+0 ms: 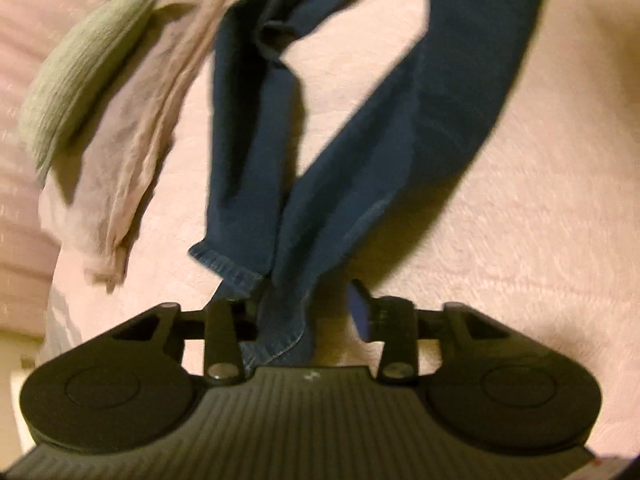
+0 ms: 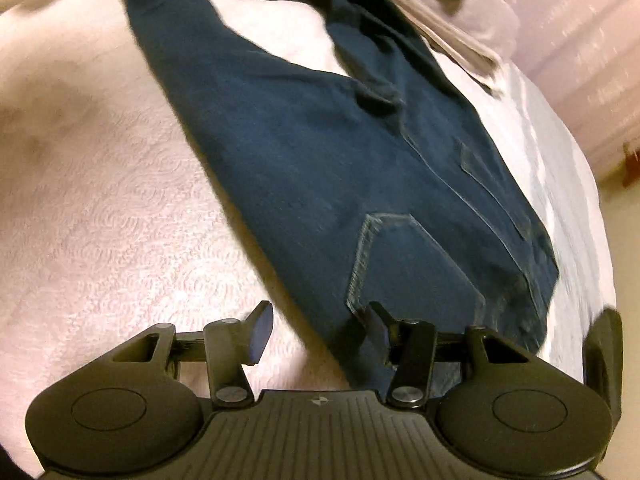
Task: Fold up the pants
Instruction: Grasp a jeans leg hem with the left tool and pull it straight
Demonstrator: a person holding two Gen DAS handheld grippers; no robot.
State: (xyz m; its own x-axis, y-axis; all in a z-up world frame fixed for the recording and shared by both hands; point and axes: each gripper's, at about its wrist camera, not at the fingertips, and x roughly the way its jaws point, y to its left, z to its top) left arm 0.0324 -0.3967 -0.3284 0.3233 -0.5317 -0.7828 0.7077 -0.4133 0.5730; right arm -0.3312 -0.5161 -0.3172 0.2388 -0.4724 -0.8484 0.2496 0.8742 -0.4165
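Note:
Dark blue jeans [image 1: 400, 128] lie on a pink bedspread [image 1: 540, 260], the two legs running toward my left gripper [image 1: 288, 312]. Their stitched hems [image 1: 224, 260] sit between its jaws, bunched against the left finger [image 1: 218, 320]. The right pad [image 1: 360, 312] stands apart from the cloth, so this gripper is open. In the right wrist view the seat of the jeans [image 2: 320, 168] with a back pocket [image 2: 404, 268] reaches my right gripper [image 2: 318, 328]. The cloth's edge lies by its right finger [image 2: 378, 326]; the left pad [image 2: 260, 332] is bare over the bedspread [image 2: 100, 220]. It is open.
A crumpled pale pink garment [image 1: 132, 152] and a grey-green knitted piece [image 1: 80, 80] lie left of the legs. The bed's edge drops to the floor [image 1: 16, 352] at lower left. In the right wrist view a black part [image 2: 604, 356] shows at the right bed edge.

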